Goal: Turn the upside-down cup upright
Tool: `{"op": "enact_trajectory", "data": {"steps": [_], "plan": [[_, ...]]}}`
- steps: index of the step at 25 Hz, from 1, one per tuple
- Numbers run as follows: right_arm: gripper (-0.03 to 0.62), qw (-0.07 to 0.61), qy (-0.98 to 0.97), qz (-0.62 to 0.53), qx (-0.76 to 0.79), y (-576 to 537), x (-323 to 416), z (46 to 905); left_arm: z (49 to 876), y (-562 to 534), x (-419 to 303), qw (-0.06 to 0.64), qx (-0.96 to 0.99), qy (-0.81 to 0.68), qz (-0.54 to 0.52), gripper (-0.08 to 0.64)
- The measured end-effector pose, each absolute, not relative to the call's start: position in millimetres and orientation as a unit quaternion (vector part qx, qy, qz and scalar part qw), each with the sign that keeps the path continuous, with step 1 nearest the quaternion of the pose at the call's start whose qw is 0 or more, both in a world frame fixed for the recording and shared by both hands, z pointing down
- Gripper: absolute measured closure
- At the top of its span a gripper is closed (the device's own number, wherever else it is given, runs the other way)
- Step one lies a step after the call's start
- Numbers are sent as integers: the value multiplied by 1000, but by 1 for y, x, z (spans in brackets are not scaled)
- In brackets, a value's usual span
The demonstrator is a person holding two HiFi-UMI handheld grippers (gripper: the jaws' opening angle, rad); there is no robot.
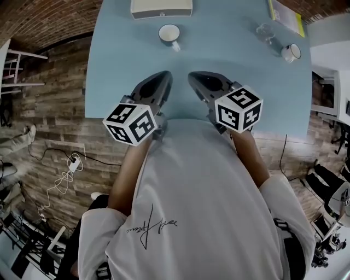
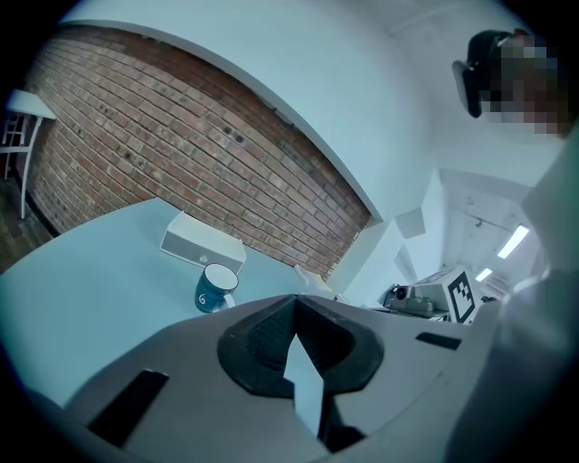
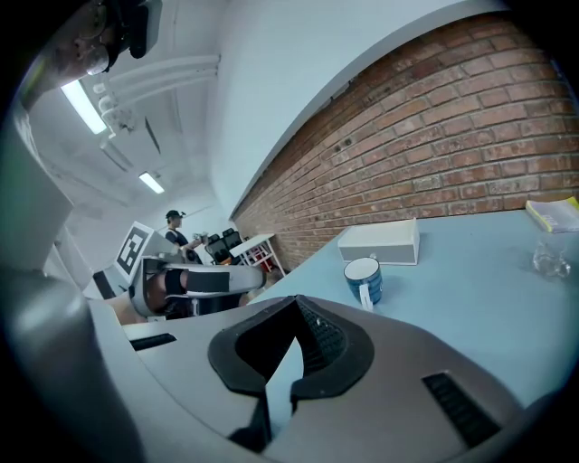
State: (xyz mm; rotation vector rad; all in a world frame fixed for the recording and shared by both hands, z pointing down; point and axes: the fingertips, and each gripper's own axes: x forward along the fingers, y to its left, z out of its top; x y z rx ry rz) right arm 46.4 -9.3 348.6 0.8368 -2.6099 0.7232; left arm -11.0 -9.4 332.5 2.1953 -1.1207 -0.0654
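We had the left hand-held gripper (image 2: 294, 306) with its jaws drawn in to a thin sliver and nothing between them. The right hand-held gripper (image 3: 291, 312) matched it, pinched narrow and empty. Both hung side by side over the near edge of the pale blue tabletop (image 1: 120, 65), close to our body and well apart from any cup.

Out in the middle stood the dark blue mug with the white inside (image 1: 169, 34), and it was mouth up, its handle turned toward us. Behind it lay a flat white rectangular box (image 1: 161, 6). Far to the right were a small clear glass (image 1: 266, 31) and, near it, a second dark mug with a white inside (image 1: 291, 52), with a yellow-edged book (image 1: 284, 12) at the corner. Which way up the glass sat, we couldn't tell.

So we read it two ways. Either the blue mug was the task's cup and it stood as wanted, or the task's cup was over in that right-hand pair.

The hazards, as we judged them:
- Jaws this narrow would shove a cup rather than take it.
- A round, smooth mug wall pinched off-centre could spin or slip out.
- The glass and second mug sat near each other and near the tabletop's right edge, so a reach for one could knock the other off.
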Motion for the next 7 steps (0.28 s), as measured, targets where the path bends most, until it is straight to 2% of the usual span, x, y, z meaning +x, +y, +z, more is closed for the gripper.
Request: {"op": "enact_trajectory", "data": {"steps": [7], "plan": [[572,154,-911,231,304,-2,47,344,331,-11,-10,315,844,-434,-24,549]]}}
